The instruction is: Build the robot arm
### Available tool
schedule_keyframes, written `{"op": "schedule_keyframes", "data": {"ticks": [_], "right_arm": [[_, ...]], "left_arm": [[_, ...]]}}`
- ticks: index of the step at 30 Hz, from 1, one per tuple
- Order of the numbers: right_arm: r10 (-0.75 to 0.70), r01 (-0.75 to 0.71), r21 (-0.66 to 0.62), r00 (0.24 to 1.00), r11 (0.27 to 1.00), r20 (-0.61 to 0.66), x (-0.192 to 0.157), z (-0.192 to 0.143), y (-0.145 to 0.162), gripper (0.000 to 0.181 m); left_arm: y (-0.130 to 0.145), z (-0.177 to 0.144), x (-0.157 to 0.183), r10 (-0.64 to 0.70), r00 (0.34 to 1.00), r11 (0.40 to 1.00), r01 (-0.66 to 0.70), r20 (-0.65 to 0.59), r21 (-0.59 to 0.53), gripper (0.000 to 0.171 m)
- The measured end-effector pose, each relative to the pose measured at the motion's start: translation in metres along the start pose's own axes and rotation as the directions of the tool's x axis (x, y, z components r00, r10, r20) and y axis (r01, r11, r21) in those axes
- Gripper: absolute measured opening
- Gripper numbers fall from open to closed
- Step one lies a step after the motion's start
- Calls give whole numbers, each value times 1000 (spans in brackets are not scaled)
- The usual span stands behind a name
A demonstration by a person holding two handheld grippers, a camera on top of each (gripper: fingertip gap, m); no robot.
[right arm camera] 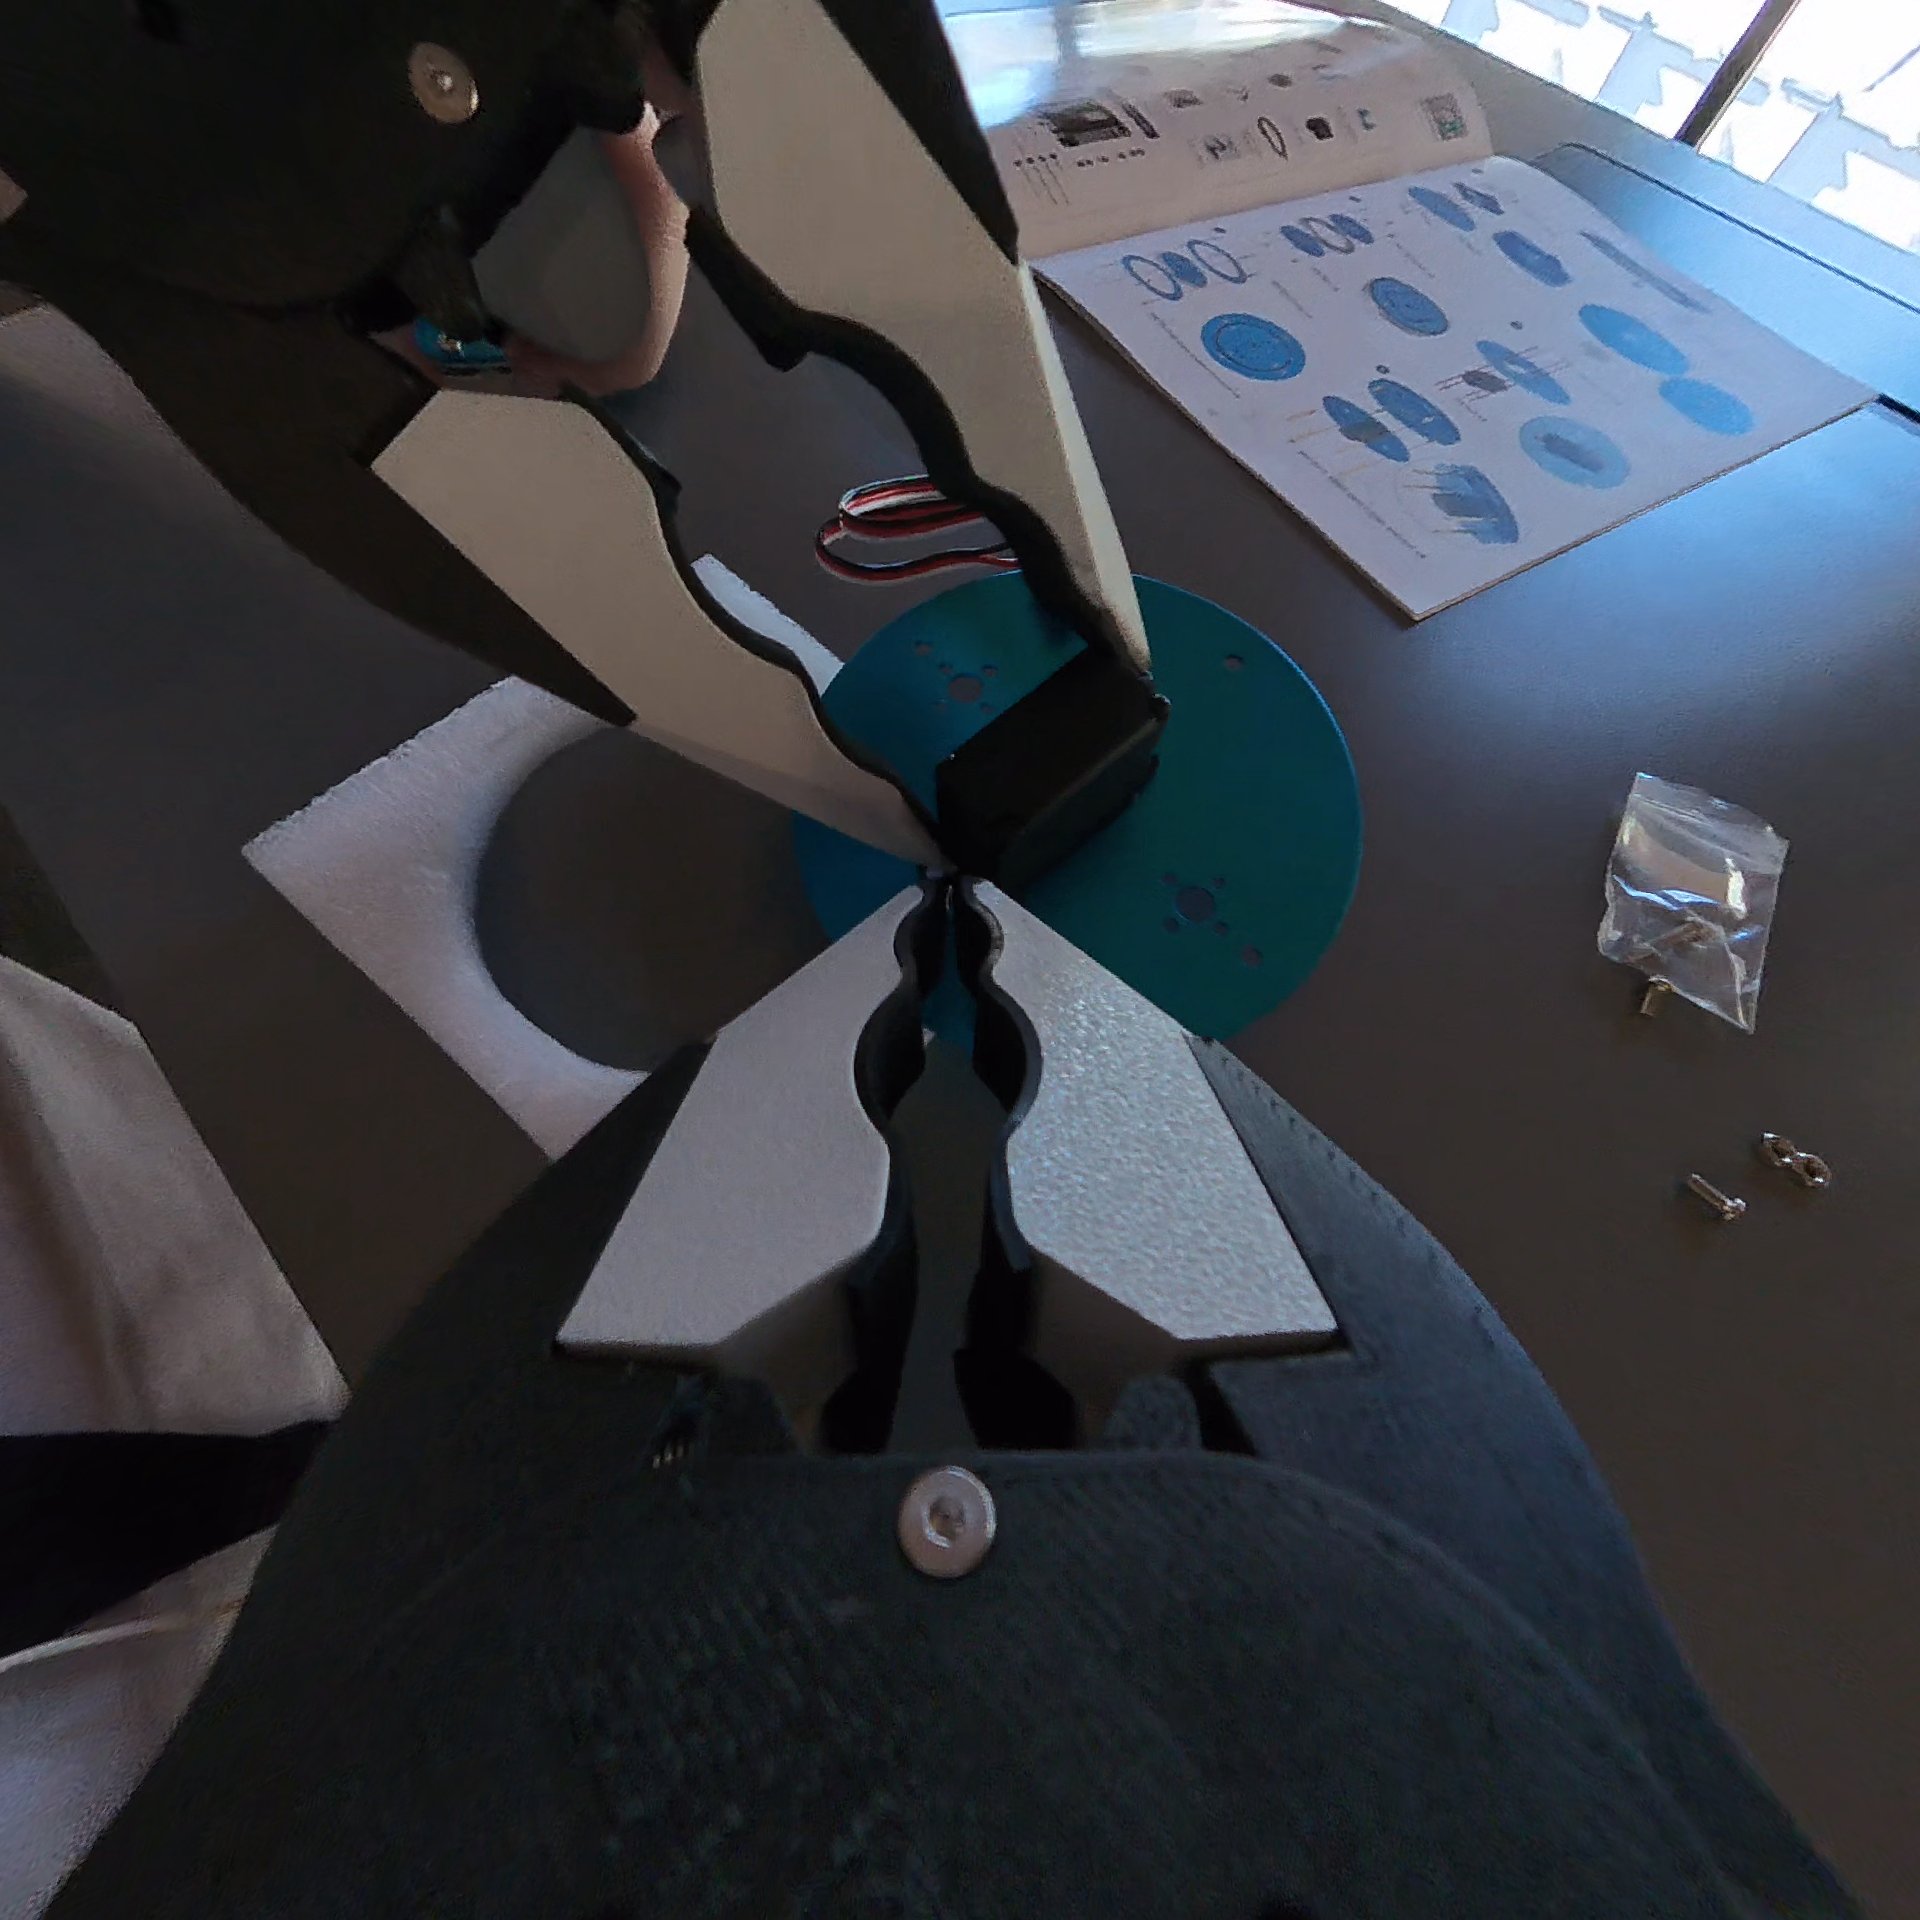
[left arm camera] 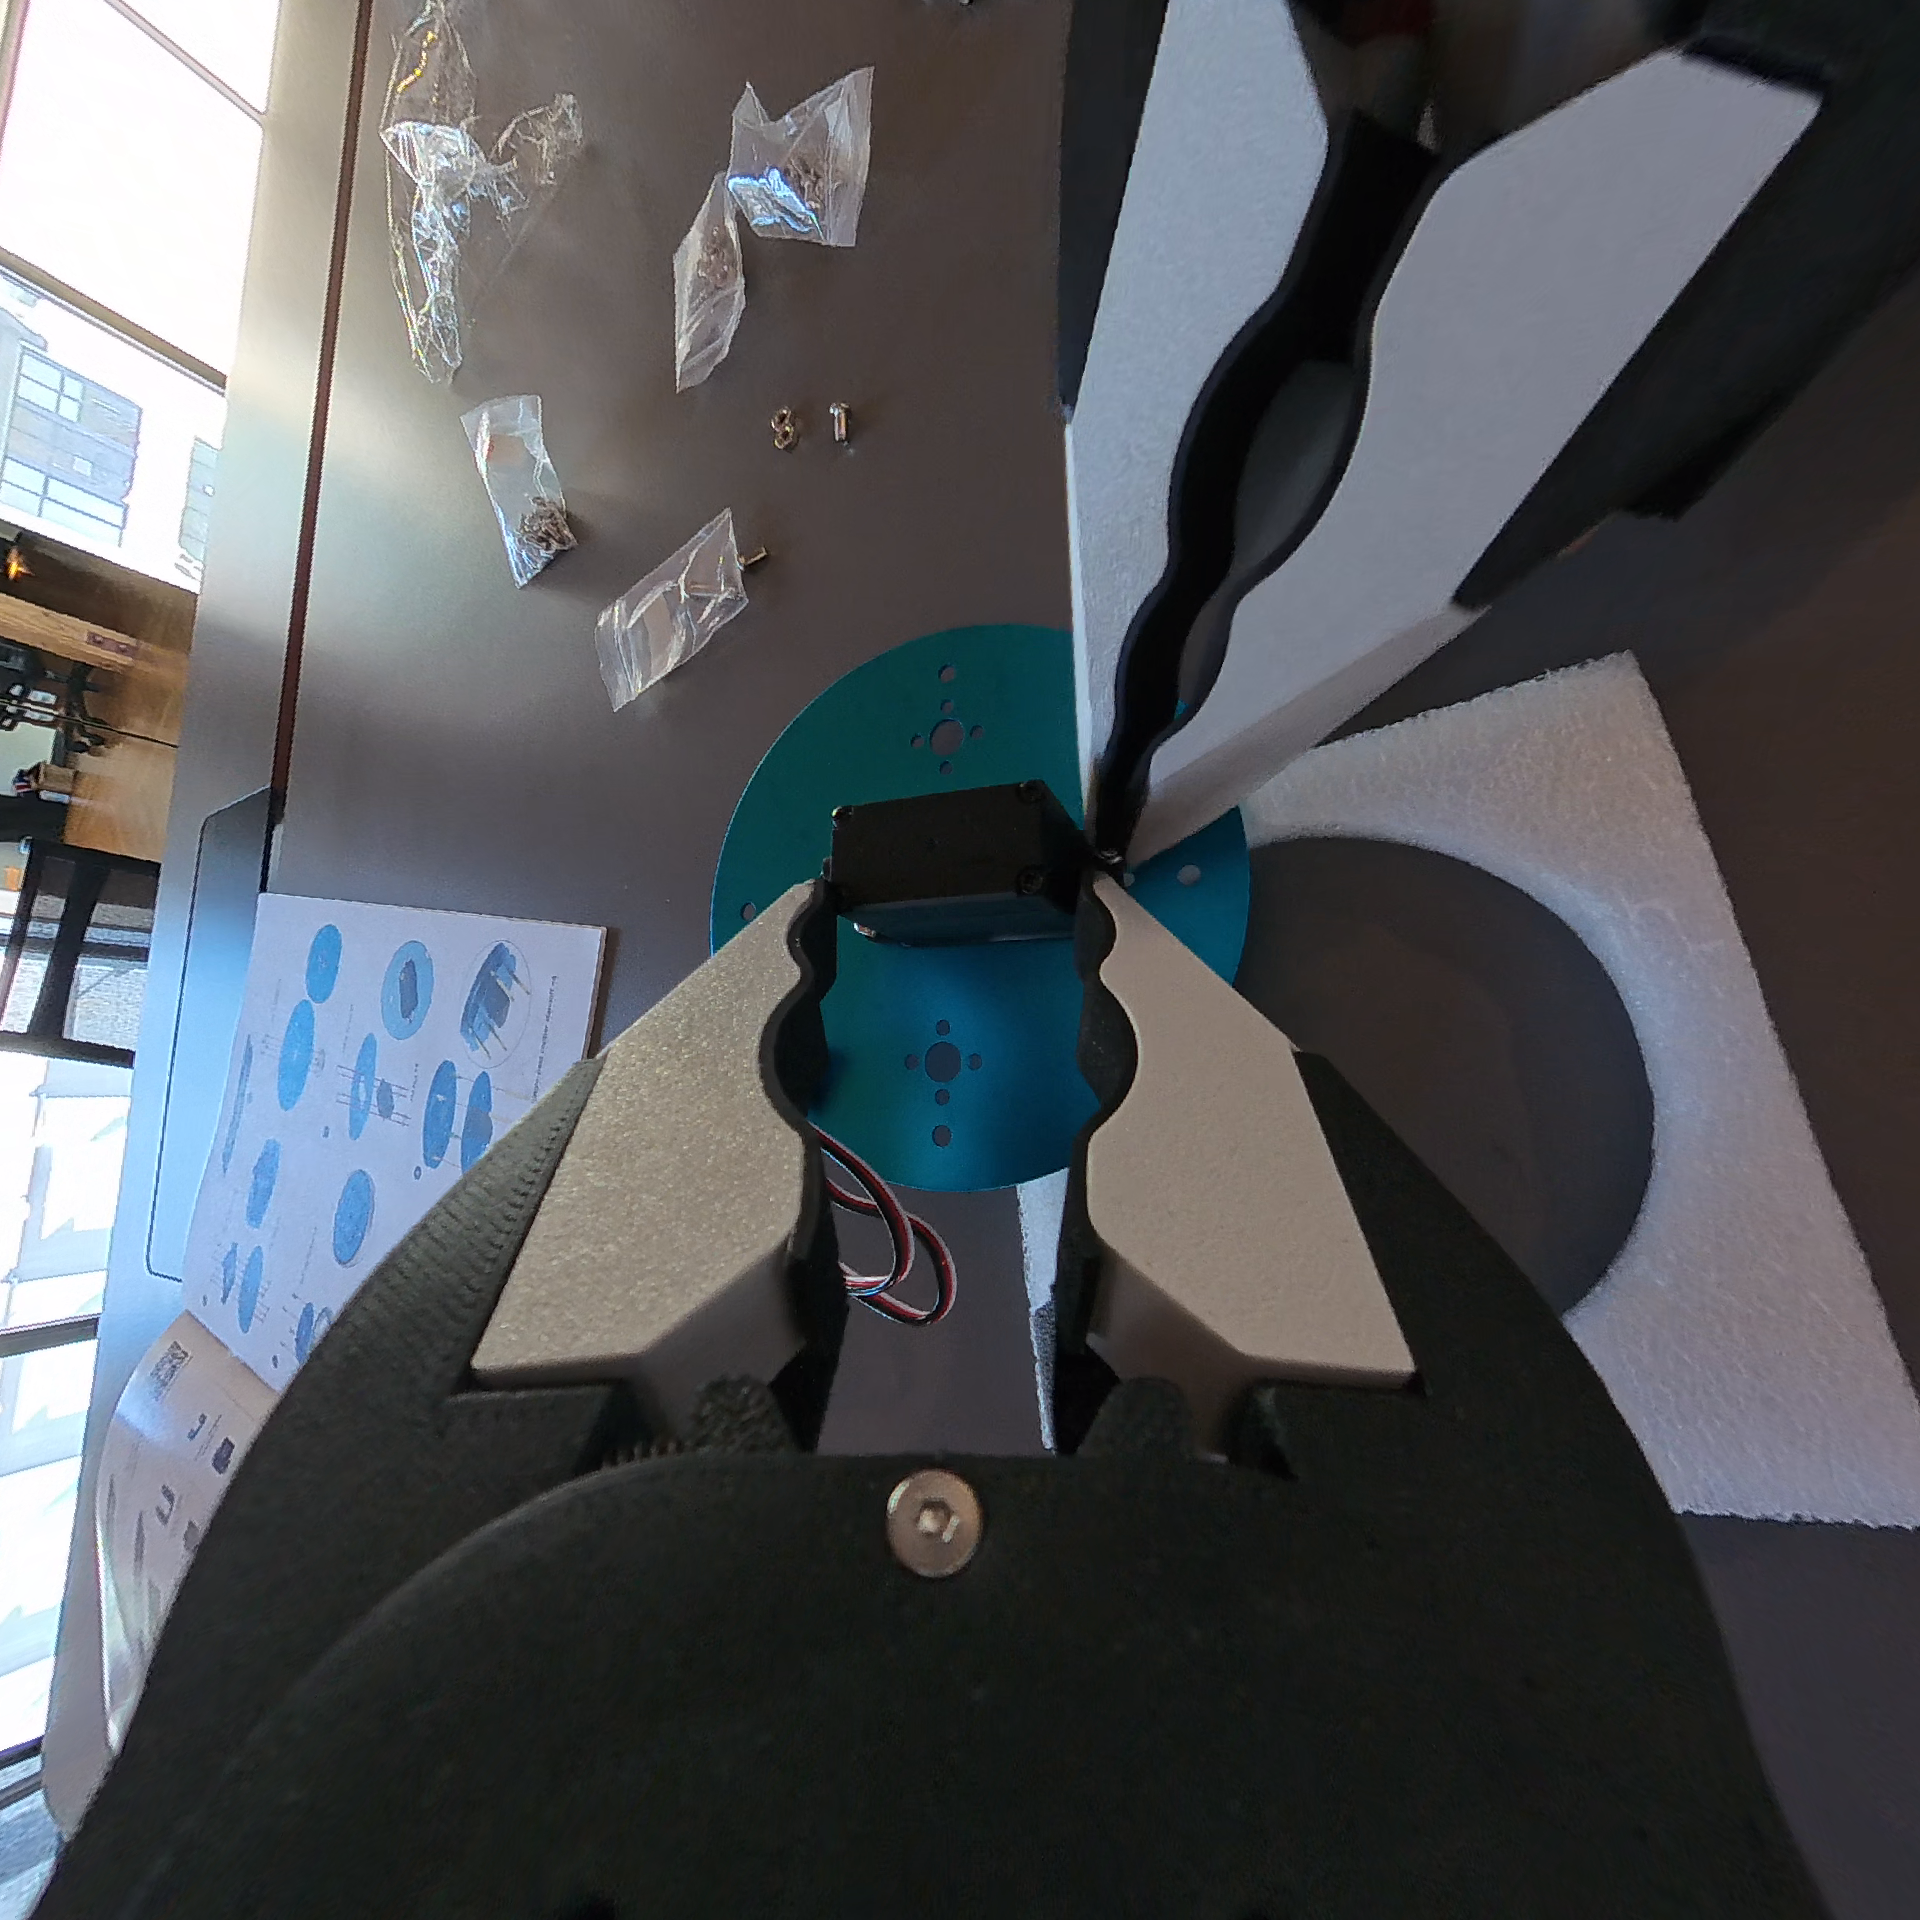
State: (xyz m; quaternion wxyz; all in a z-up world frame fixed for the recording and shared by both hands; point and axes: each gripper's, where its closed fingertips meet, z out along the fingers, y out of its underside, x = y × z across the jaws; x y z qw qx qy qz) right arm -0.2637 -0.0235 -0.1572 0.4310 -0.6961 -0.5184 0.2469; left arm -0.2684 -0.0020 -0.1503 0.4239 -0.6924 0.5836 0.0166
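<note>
Left wrist view: left gripper [left arm camera: 951,894] clamps black motor block [left arm camera: 951,857] on blue disc [left arm camera: 966,1101]; hold steady. Right gripper [right arm camera: 948,883] nearly closed, tips pinching small screw [left arm camera: 1110,856] at block corner; keep screw upright.

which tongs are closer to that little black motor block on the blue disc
Left. The left tongs clamp the black block between their tips, over the blue disc. The right tongs, tips nearly closed, sit right at one corner of the block.
</note>
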Motion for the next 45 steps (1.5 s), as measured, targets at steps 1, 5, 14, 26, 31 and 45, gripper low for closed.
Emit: {"op": "schedule_keyframes", "data": {"ticks": [1, 5, 14, 26, 31, 45], "right_arm": [[6, -6, 17, 1000, 1000, 13, -1, -2, -2, 0], [22, -24, 35, 999, 999, 34, 4, -9, 0, 3], [-310, 311, 59, 950, 948, -29, -9, -9, -4, 6], [-409, 409, -9, 910, 913, -69, -3, 6, 4, 12], [-426, 427, -4, 901, 904, -79, -3, 6, 2, 13], [-284, 285, -7, 956, 959, -71, 6, 2, 4, 9]], "left_arm": [[0, 0, 0, 0, 1000, 1000, 0, 0, 0, 46], [0, 0, 0, 1, 1000, 1000, -1, 1, -3, 46], [0, 0, 0, -5, 1000, 1000, 5, -5, -2, 46], [0, 0, 0, -5, 1000, 1000, 5, -3, -5, 46], [0, 0, 0, -4, 1000, 1000, 4, -1, -5, 46], [0, 0, 0, -13, 1000, 1000, 13, -5, -2, 46]]}}
